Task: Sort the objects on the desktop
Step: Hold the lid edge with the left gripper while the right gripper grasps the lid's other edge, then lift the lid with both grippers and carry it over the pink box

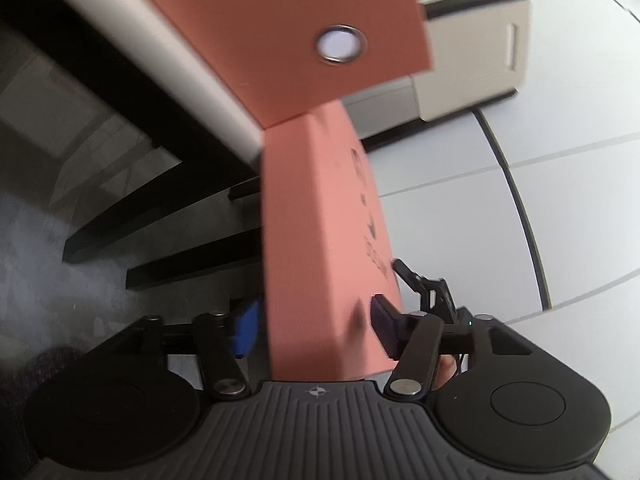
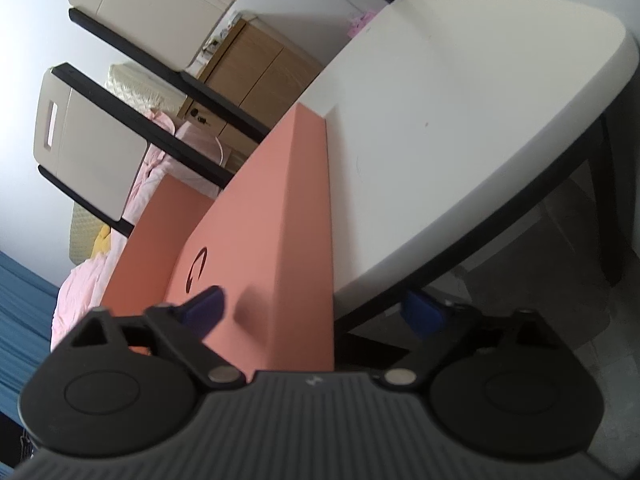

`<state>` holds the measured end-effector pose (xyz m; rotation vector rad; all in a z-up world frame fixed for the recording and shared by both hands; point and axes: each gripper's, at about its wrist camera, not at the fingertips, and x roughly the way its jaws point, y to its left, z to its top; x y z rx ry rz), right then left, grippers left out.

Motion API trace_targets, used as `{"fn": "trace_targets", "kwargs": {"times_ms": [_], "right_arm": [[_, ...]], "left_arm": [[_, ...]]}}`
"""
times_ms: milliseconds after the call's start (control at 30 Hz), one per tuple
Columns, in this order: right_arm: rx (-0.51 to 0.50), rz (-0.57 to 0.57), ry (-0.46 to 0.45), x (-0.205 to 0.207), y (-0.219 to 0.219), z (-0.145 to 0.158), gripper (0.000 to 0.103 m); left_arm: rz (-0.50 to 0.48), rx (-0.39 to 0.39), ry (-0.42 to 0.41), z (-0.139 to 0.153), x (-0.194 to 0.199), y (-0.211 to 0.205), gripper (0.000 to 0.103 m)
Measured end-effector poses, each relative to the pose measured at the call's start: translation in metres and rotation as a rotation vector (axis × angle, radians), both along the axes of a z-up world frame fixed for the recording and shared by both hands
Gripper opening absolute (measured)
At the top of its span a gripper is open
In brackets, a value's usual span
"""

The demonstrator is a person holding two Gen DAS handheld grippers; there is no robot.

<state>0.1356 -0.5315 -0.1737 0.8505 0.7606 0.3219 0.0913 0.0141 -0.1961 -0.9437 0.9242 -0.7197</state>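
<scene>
Left wrist view: left claw [image 1: 316, 330] pinching the near end of a salmon-pink box [image 1: 324, 248], blue pads pressed on both flanks. Flap [image 1: 280, 28] with a metal eyelet [image 1: 341, 44] standing open at the far end. White worktop [image 1: 160, 52] edge running along the left, dark floor below it (whole picture steeply tilted). Pale cabinets [image 1: 472, 60] far right. No other desktop things visible here.

Right wrist view: right claw [image 2: 320, 312] spread wide across the same box [image 2: 264, 240]; left pad [image 2: 204, 306] lying against the printed face, right pad [image 2: 422, 314] out past the worktop's [image 2: 460, 120] edge, not visibly on the box. Box held along the left edge of the worktop, leaning off it, whether touching or just clear not certain. Worktop surface otherwise bare in this view.

Progress: box in hand rather than set down, so its sorting unfinished. Destination not shown, nor any other items, so what else is done or left cannot be judged.
</scene>
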Motion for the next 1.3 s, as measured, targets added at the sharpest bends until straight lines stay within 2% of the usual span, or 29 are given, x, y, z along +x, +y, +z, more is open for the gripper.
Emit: {"fn": "trace_targets", "kwargs": {"times_ms": [267, 300, 400, 600, 733, 767, 833, 867, 933, 1133, 1300], "right_arm": [[-0.003, -0.008, 0.008, -0.01, 0.005, 0.01, 0.072], [-0.007, -0.009, -0.002, -0.015, 0.005, 0.015, 0.054], [-0.017, -0.019, -0.056, -0.03, 0.006, 0.033, 0.056], [-0.038, -0.051, -0.088, -0.047, 0.012, 0.058, 0.055], [-0.064, -0.083, -0.117, -0.054, 0.015, 0.073, 0.051], [-0.077, -0.093, -0.131, -0.055, 0.015, 0.078, 0.039], [-0.069, -0.108, -0.164, -0.058, 0.013, 0.085, 0.028], [-0.047, -0.099, -0.184, -0.059, 0.012, 0.087, 0.017], [-0.028, -0.08, -0.214, -0.058, 0.013, 0.09, 0.017], [-0.06, -0.065, -0.129, -0.044, 0.024, 0.073, 0.017], [-0.079, -0.113, -0.128, -0.046, 0.012, 0.067, 0.021]], "left_arm": [[-0.001, 0.037, -0.071, 0.025, -0.009, 0.0, 0.053], [-0.001, 0.031, -0.085, 0.029, -0.011, 0.001, 0.053], [0.002, -0.012, -0.115, 0.042, -0.015, 0.005, 0.054], [0.022, -0.033, -0.152, 0.063, -0.019, 0.013, 0.055], [0.026, -0.025, -0.176, 0.075, -0.021, 0.013, 0.055], [0.025, -0.012, -0.191, 0.079, -0.021, 0.012, 0.055], [0.023, 0.009, -0.211, 0.084, -0.022, 0.01, 0.054], [0.026, 0.01, -0.2, 0.082, -0.02, 0.01, 0.054], [0.031, 0.013, -0.179, 0.076, -0.017, 0.01, 0.054], [0.046, 0.021, -0.116, 0.061, -0.009, 0.008, 0.053], [0.056, 0.018, -0.05, 0.042, -0.001, 0.008, 0.053]]}}
